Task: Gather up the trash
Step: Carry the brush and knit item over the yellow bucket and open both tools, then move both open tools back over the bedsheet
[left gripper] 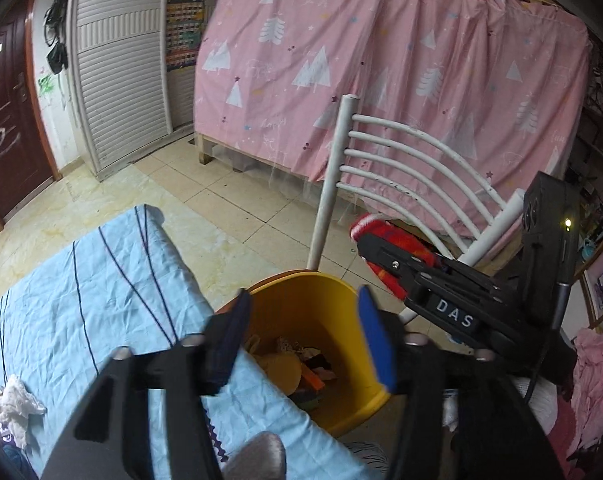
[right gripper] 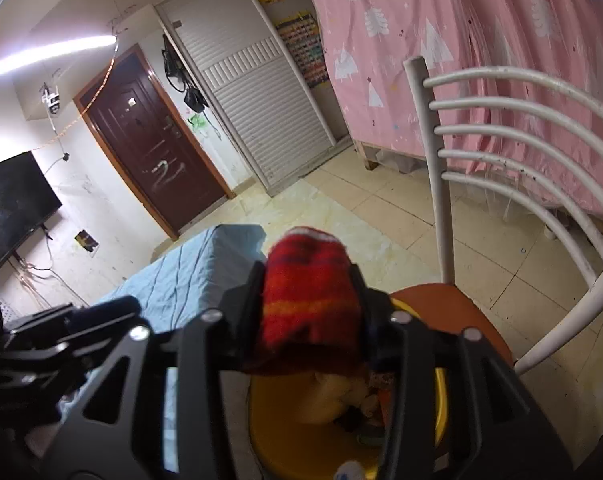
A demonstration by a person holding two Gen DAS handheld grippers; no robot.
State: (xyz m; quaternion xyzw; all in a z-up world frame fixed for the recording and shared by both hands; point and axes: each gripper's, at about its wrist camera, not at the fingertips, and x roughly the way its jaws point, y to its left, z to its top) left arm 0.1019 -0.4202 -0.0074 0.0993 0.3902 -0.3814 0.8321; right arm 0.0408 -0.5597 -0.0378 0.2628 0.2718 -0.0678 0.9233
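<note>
We are in a lived-in home — a bedroom, by the look of it. A pink curtain (left gripper: 381,80) printed with white trees hangs around a wooden bed frame (left gripper: 205,152), beside a white louvred wardrobe (left gripper: 117,80) and a dark red entry door (right gripper: 149,140). A wall-mounted television (right gripper: 17,196), tiled floor (left gripper: 241,200), white metal chair (left gripper: 401,168) and a tabletop under blue cloth (left gripper: 101,300) complete it — plainly domestic.

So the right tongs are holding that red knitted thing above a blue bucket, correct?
Not quite: the bucket is yellow, not blue. The right wrist view shows the right tongs clamped on the red knitted thing above it.
</note>
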